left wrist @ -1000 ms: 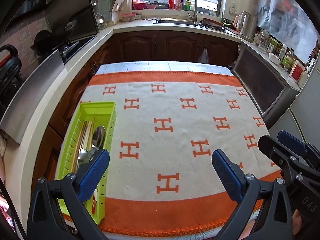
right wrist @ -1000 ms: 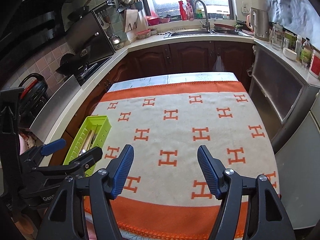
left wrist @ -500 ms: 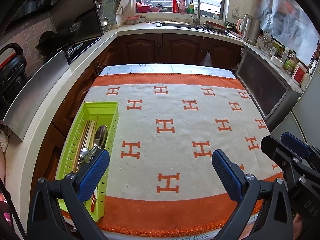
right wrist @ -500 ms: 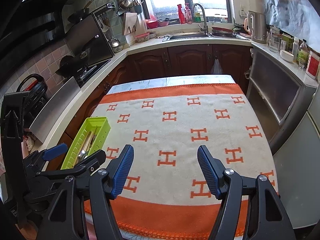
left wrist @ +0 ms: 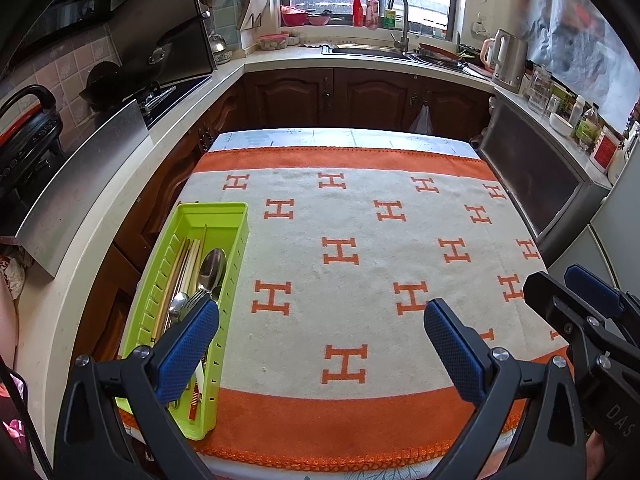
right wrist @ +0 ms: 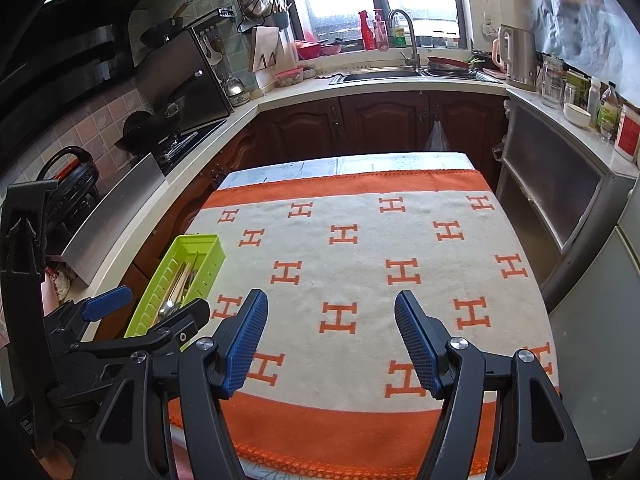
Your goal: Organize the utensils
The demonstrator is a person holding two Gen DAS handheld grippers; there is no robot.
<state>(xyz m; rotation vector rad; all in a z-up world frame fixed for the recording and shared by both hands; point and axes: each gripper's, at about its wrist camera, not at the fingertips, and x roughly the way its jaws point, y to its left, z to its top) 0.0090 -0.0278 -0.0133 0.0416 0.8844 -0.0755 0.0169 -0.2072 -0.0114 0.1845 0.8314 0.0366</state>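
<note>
Two big things around you: the orange-and-cream H-patterned cloth point(left wrist: 360, 264) and the lime green plastic utensil tray point(left wrist: 236, 216) at its left edge, holding spoons point(left wrist: 212, 268) and chopsticks point(left wrist: 188, 264). Your left gripper point(left wrist: 320, 344) and right gripper point(right wrist: 331, 340) hover spread wide, holding nothing.

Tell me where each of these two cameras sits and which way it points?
Left wrist view: sits on the left gripper, looking forward over the table toward the kitchen window; its own two open blue-padded fingers show, the green tray of utensils beside them, the right gripper at the edge.
Right wrist view: sits on the right gripper, facing the same way; its open fingers show, the left gripper at lower left.
Shared: the tray, the orange-patterned cloth, the sink faucet.
</note>
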